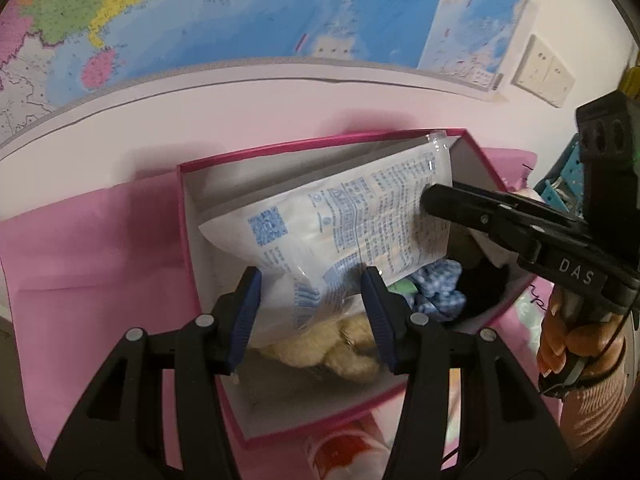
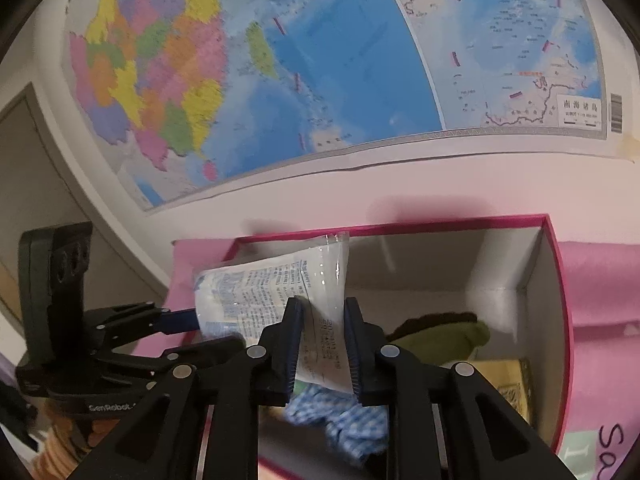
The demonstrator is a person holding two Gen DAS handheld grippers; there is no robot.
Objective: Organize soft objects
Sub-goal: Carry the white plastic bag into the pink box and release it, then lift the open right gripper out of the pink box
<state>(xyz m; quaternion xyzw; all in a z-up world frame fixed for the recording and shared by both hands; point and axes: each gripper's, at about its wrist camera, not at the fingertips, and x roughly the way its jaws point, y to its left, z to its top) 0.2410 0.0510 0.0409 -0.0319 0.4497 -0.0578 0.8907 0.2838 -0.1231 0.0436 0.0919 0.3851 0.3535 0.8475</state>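
Blue-padded fingers of the left gripper (image 1: 312, 312) stand part-way open around the lower end of a white plastic packet (image 1: 340, 224) printed with blue text and a square code; the pads press on its two sides, so the packet is held there. Over at the packet's far end, the right gripper (image 2: 322, 346) has its narrow jaws set either side of the clear sealed edge, and in the right wrist view a slight gap shows between the pads and the film, so the grip there looks loose or let go. Between the two grippers the packet hangs tilted over the open pink-rimmed box (image 1: 188, 216), its upper corner reaching above the box's back wall. Under it, inside the box, lie a cream fluffy toy (image 1: 336, 346), a blue-and-white checked cloth (image 1: 436, 288), something dark beside it, and, seen from the right wrist, an olive-green soft piece (image 2: 448, 334) against the far corner. The box stands on a pink cloth (image 1: 92, 248) spread over the table. A hand (image 1: 572, 344) grips the right gripper's handle at the edge of the left view. Behind everything, a large coloured map (image 2: 320, 60) hangs on the white wall, with a wall socket (image 1: 544, 70) beside it.
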